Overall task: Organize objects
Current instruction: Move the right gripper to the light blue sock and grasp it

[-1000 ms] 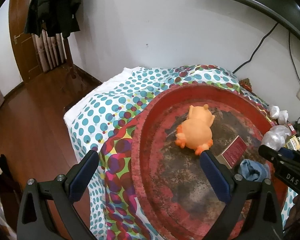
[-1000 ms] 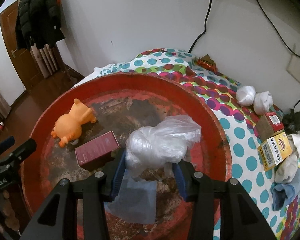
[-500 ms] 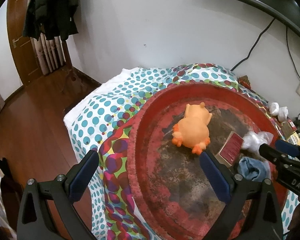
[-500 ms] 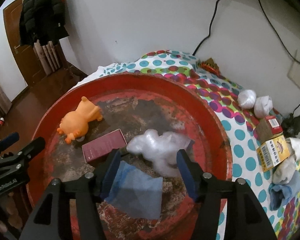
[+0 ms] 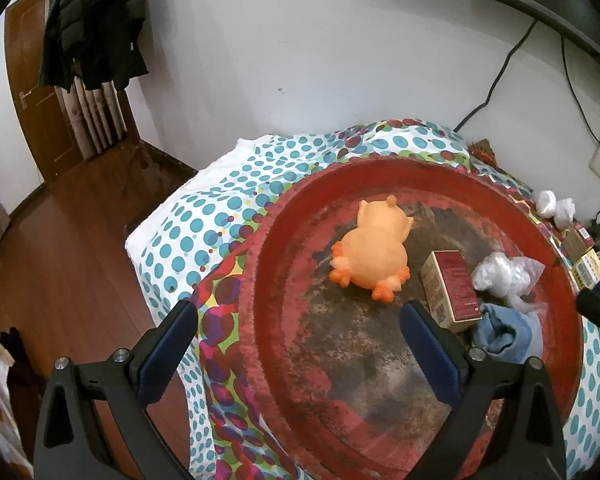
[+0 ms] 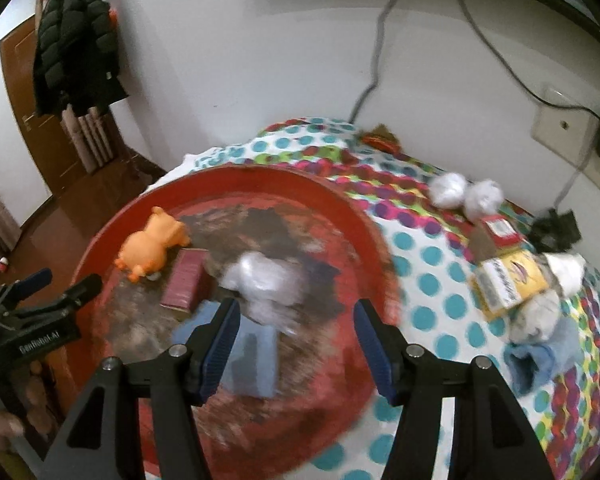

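A round red tray (image 5: 260,280) lies on a dotted cloth. In it are an orange animal toy (image 5: 374,256), a maroon box (image 5: 454,284), a crumpled clear plastic bag (image 5: 500,276) and a blue cloth (image 5: 504,332). My left gripper (image 5: 296,316) hovers open over the tray's near left rim, nothing between its fingers. In the blurred right wrist view my right gripper (image 6: 296,312) is open above the tray (image 6: 260,178). The plastic bag (image 6: 268,280) lies just beyond its left finger, and the blue cloth (image 6: 252,352) lies under it. No pad touches either.
Right of the tray the cloth carries two white wads (image 6: 466,194), a red-and-white box (image 6: 498,232), a yellow box (image 6: 508,284), pale socks (image 6: 540,316) and a blue sock (image 6: 536,356). A wall with cables and a socket (image 6: 568,128) stands behind. Wooden floor (image 5: 60,264) lies to the left.
My right gripper was shut on the plastic bag, then opened and let it drop into the tray. It has since drawn back and swung right. The left gripper barely moved.
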Demonstrator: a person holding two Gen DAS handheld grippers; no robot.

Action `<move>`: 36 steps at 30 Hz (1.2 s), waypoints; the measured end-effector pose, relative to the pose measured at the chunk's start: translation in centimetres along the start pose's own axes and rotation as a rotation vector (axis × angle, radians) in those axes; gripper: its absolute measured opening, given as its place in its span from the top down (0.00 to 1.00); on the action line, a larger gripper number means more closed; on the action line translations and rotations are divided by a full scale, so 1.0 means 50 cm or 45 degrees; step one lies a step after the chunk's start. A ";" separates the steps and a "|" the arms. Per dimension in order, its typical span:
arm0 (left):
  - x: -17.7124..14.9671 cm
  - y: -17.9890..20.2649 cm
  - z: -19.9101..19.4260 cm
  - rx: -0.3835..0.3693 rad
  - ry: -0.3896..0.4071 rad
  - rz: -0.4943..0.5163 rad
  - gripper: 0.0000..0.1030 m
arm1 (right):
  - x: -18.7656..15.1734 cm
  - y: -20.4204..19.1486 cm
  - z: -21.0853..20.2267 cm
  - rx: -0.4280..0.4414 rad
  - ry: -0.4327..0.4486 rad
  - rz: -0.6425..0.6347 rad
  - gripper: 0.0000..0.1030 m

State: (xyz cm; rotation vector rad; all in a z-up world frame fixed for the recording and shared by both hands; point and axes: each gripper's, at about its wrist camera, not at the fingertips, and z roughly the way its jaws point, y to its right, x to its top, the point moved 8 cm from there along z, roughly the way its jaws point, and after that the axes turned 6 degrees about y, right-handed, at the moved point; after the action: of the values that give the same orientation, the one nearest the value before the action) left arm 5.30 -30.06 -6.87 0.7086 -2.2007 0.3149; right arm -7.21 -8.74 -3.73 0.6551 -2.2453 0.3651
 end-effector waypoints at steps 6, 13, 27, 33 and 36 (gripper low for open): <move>-0.002 0.016 -0.007 -0.007 0.013 0.034 0.02 | -0.038 0.117 -0.034 -0.111 0.007 0.070 0.41; -0.002 0.035 -0.009 -0.010 0.024 0.076 0.02 | -0.084 0.301 -0.072 -0.290 0.002 0.244 0.41; -0.012 0.055 0.001 -0.020 0.006 0.138 0.02 | -0.132 0.439 -0.040 -0.336 0.025 0.544 0.41; -0.017 0.056 0.011 -0.010 -0.012 0.150 0.02 | -0.135 0.455 -0.005 -0.349 0.015 0.636 0.37; -0.020 0.055 0.016 -0.006 -0.020 0.151 0.02 | -0.135 0.456 0.005 -0.391 -0.007 0.587 0.35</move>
State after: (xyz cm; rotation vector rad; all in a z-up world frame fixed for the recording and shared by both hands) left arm 3.75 -27.79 -8.11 0.5811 -2.2622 0.3652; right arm -16.12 12.32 -10.21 -0.0268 -2.3789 0.2298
